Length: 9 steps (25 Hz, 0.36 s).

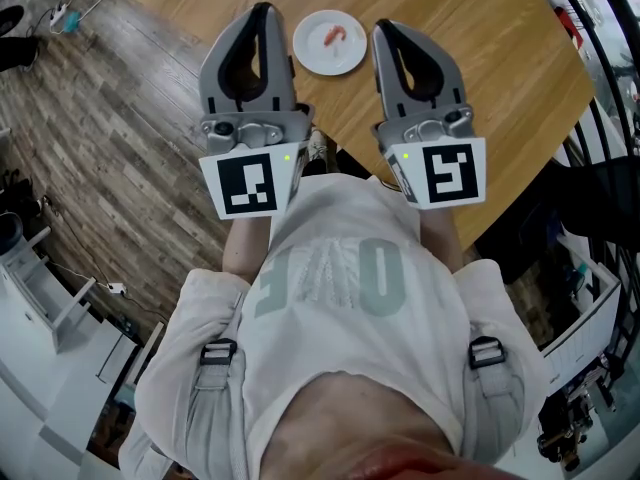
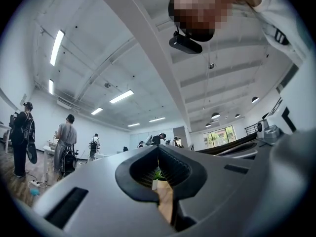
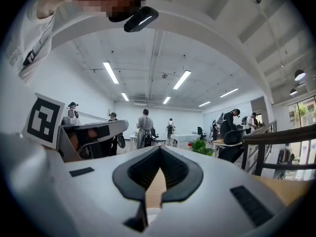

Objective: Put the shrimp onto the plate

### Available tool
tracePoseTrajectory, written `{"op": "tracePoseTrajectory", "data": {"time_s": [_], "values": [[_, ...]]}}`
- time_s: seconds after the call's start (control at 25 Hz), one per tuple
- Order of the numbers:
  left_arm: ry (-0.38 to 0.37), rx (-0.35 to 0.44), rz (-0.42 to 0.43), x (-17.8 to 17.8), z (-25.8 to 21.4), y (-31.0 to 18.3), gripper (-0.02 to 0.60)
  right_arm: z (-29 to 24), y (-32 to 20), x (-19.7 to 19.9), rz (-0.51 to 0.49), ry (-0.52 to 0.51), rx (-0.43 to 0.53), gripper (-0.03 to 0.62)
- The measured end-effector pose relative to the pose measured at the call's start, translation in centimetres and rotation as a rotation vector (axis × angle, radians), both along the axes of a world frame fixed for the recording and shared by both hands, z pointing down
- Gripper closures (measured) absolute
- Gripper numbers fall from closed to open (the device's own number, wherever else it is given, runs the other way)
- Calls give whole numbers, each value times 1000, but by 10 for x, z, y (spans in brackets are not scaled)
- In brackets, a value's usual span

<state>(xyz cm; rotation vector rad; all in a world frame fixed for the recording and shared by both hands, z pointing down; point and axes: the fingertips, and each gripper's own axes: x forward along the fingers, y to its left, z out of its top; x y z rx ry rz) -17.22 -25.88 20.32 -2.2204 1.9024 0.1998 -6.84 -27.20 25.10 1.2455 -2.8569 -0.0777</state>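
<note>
A small pink shrimp (image 1: pixel 335 36) lies on a round white plate (image 1: pixel 318 56) on the wooden table (image 1: pixel 500 78), seen in the head view. My left gripper (image 1: pixel 262 12) is held upright at the plate's left, jaws shut with nothing between them. My right gripper (image 1: pixel 384 28) stands at the plate's right, also shut and empty. Both are raised near the person's chest, tips pointing away over the table. In the left gripper view the left gripper (image 2: pixel 158 148) shows its jaws meeting. The right gripper (image 3: pixel 159 149) in its own view looks the same.
The table's near edge runs diagonally just under the grippers. Wood-plank floor (image 1: pixel 110 138) lies to the left, with white furniture (image 1: pixel 50 288) at lower left and dark equipment (image 1: pixel 590 218) at the right. Both gripper views show a bright hall with several people standing.
</note>
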Motion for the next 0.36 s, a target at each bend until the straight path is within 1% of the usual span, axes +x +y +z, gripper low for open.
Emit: {"op": "tracePoseTrajectory", "data": {"time_s": [0.36], "values": [[-3,-16,0,6,6,-2,569,4,-3,5,0,-3,-3,576]]}}
